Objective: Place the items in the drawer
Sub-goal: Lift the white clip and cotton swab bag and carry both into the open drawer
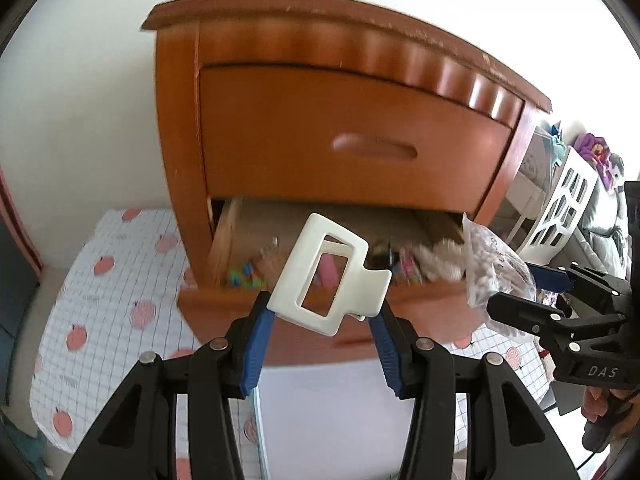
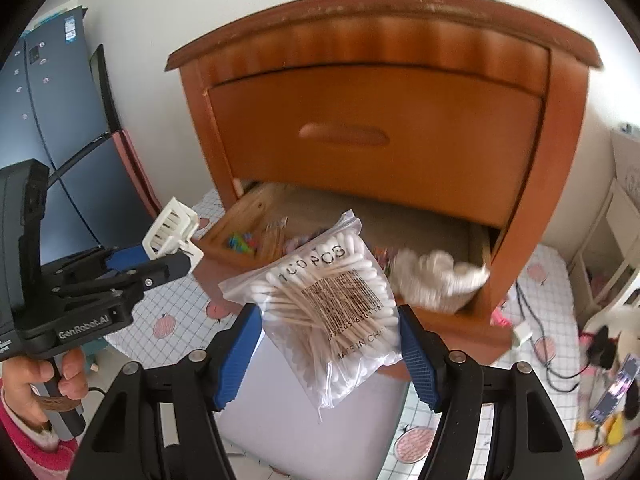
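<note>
My left gripper (image 1: 322,306) is shut on a white hair claw clip (image 1: 328,276), held up in front of the open lower drawer (image 1: 224,304) of a wooden nightstand (image 1: 320,120). My right gripper (image 2: 327,312) is shut on a clear zip bag of cotton swabs (image 2: 328,304), which hangs over the drawer's (image 2: 232,216) front edge. From the right wrist, the left gripper (image 2: 168,254) and clip (image 2: 172,228) show at the left. Seen from the left wrist, the right gripper (image 1: 516,288) and bag (image 1: 492,268) are at the right. Small coloured items (image 2: 240,240) and a white cloth (image 2: 440,276) lie in the drawer.
The upper drawer (image 2: 372,140) is shut. A peach-patterned checked mat (image 1: 100,280) covers the floor around the nightstand, with a white flat object (image 1: 332,420) right below the grippers. Dark blue panels (image 2: 60,120) stand at left. Toys (image 2: 608,344), cables (image 2: 532,320) and a white rack (image 1: 568,208) crowd the right.
</note>
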